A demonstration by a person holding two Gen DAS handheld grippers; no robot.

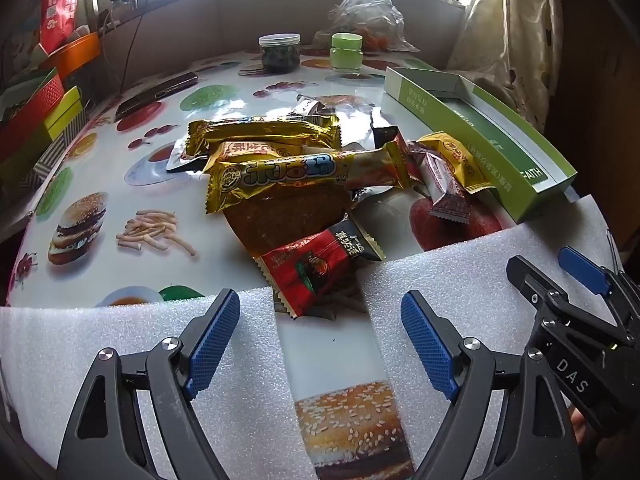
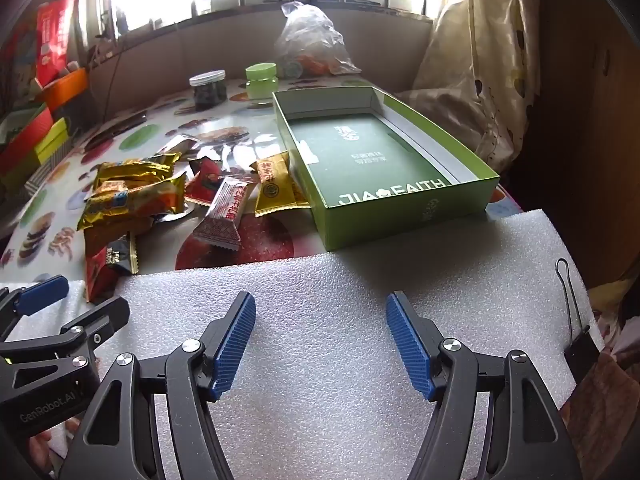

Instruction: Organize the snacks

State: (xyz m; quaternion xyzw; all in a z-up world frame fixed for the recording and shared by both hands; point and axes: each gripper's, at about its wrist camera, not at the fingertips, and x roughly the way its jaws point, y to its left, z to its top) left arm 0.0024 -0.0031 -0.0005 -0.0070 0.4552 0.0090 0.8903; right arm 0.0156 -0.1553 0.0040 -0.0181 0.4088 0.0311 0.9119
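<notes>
Sunlit windows wash out the far end of the room, and below them my bench (image 1: 120,184) wears a glossy cloth printed with burgers, fries and fruit. My left claw (image 1: 320,344) hangs spread wide with nothing between its blue pads, over a white foam sheet (image 1: 80,344) at the near edge. My right claw (image 2: 321,344) is likewise agape and empty above another foam sheet (image 2: 360,280); a black binder clip (image 2: 576,328) sits at that sheet's right edge, half cut off.

Taking the green box (image 2: 400,216) as my landmark: it lies open, only a dark green printed panel showing on its floor. Just left of it, touching its wall, lies a yellow packet (image 2: 272,188). Further left the snack pile (image 1: 280,160) sprawls: a long gold bar (image 1: 276,174) on top, a second gold wrapper (image 1: 264,128) behind, a white-and-red candy (image 2: 222,216) leaning toward the box, and a red-and-black packet (image 1: 316,268) nearest my left claw, its corner reaching into the gap between the foam sheets. What lies beneath the pile I cannot make out.

Beyond the box stand a green jar (image 2: 261,80) and a dark-filled clear jar (image 2: 208,88), with a crumpled plastic bag (image 2: 312,40) behind them. Stacked coloured boxes (image 1: 36,112) far left are cut by the frame.
</notes>
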